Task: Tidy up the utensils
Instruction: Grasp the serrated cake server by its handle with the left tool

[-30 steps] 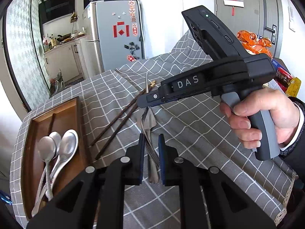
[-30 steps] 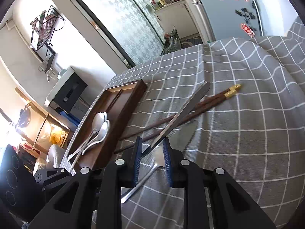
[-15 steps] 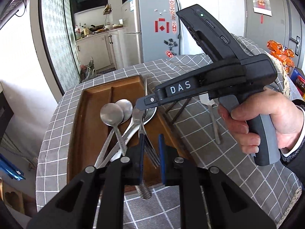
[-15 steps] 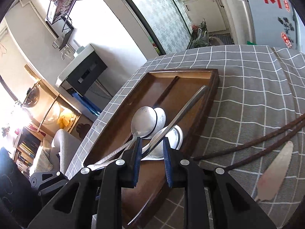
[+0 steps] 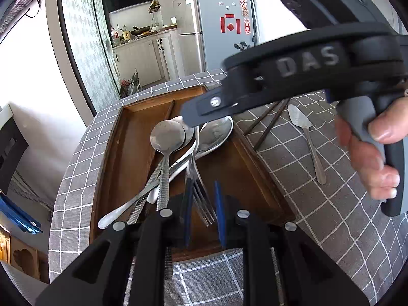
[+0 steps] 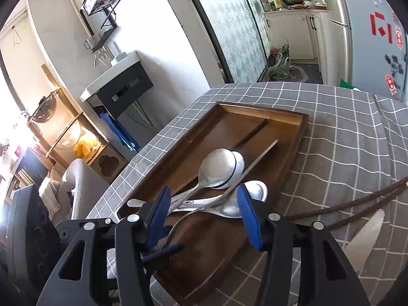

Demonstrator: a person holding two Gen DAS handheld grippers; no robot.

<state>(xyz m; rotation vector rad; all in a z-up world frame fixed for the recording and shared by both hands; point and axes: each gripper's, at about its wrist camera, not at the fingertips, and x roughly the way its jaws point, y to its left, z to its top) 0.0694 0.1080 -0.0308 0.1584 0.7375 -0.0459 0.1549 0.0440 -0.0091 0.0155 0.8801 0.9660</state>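
Note:
A brown wooden tray point(image 5: 122, 153) point(image 6: 229, 117) on the grey checked cloth holds three metal spoons point(image 5: 165, 135) point(image 6: 219, 168). A fork point(image 5: 195, 158) point(image 6: 255, 165) lies across the spoons. Its tines sit between the blue pads of my left gripper point(image 5: 204, 209), whose jaws are opening, with a gap at the right pad. My right gripper point(image 6: 204, 211) point(image 5: 201, 109) hangs over the fork's handle. Its jaws are opening wide and neither pad touches the handle. A hand point(image 5: 369, 153) grips the right gripper.
Two dark chopsticks point(image 5: 267, 122) point(image 6: 357, 204) and a butter knife point(image 5: 306, 137) point(image 6: 364, 232) lie on the cloth right of the tray. The table edge runs close along the tray's left side. A fridge point(image 5: 216, 30) and a kitchen counter stand beyond.
Both grippers carried the fork from the cloth, near the chopsticks, over to the tray. The right jaws have spread wide and the left ones slightly. The fork now rests on the spoons.

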